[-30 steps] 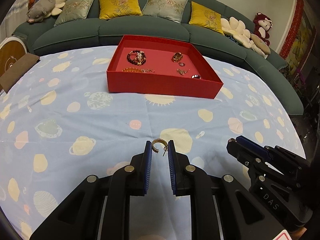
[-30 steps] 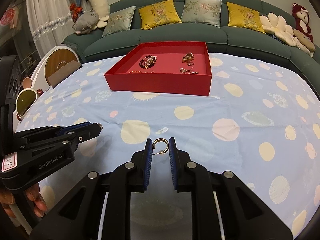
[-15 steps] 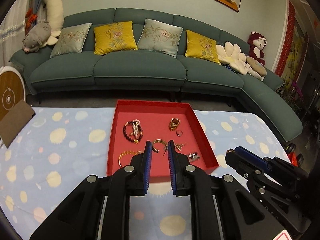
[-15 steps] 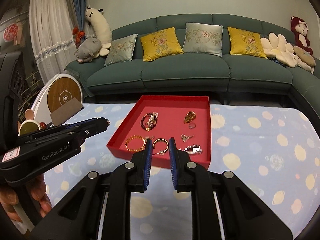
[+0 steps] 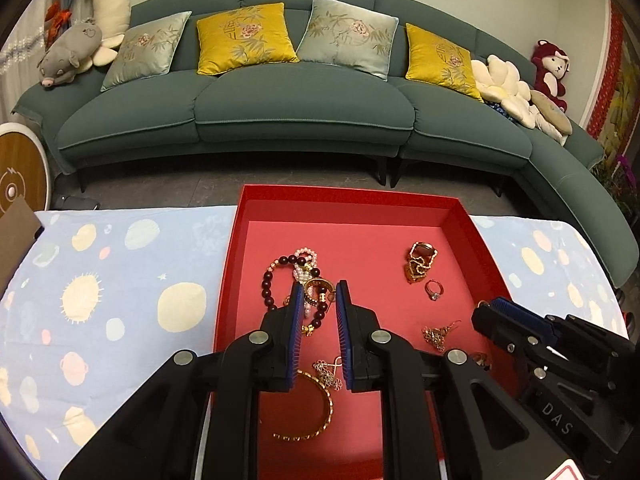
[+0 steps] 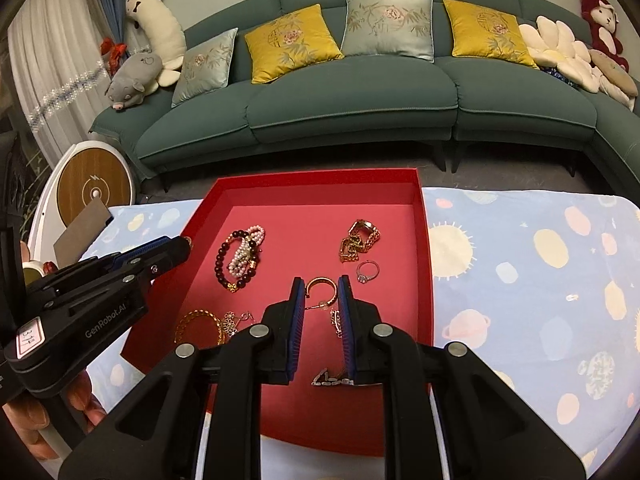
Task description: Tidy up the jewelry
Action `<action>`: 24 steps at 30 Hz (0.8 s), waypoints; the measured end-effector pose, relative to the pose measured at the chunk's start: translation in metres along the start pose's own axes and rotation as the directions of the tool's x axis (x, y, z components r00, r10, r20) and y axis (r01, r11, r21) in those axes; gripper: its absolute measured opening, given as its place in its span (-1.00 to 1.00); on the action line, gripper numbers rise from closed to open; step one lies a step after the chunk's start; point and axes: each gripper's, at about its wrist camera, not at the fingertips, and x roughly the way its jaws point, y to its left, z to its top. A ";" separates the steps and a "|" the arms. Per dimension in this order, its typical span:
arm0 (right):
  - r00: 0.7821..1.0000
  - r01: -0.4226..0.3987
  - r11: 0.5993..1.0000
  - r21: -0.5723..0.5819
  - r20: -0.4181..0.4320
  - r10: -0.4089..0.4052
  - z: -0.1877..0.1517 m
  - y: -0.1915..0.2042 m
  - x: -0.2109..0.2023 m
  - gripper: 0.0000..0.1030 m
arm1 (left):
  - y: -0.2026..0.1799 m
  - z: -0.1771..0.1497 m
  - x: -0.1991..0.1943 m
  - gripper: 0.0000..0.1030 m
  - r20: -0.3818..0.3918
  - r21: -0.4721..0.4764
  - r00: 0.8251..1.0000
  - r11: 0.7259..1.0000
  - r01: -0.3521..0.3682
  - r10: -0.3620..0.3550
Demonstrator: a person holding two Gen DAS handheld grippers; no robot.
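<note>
I hold both grippers over the red tray (image 6: pixel 423 240). My right gripper (image 6: pixel 321 295) pinches a gold hoop (image 6: pixel 321 289) above the tray's middle. My left gripper (image 5: pixel 318 295) pinches another hoop (image 5: pixel 319 288) over the bead bracelet (image 5: pixel 276 280) near the left wall.

red tray (image 6: pixel 425 240) with a pinker floor; gold hoop (image 6: pixel 321 289); dark maroon and pearl-white beads (image 6: pixel 239 258); pale blue cloth (image 6: pixel 540 264) patterned with cream suns and planets; teal sofa (image 6: pixel 352 96), yellow and grey-green floral cushions (image 6: pixel 292 40).
</note>
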 end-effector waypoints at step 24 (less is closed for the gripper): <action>0.998 0.056 0.998 -0.007 0.026 -0.056 0.006 -0.010 0.017 -0.32 | -0.005 -0.001 0.015 -0.10 0.063 0.036 0.994 0.995 -0.091 0.088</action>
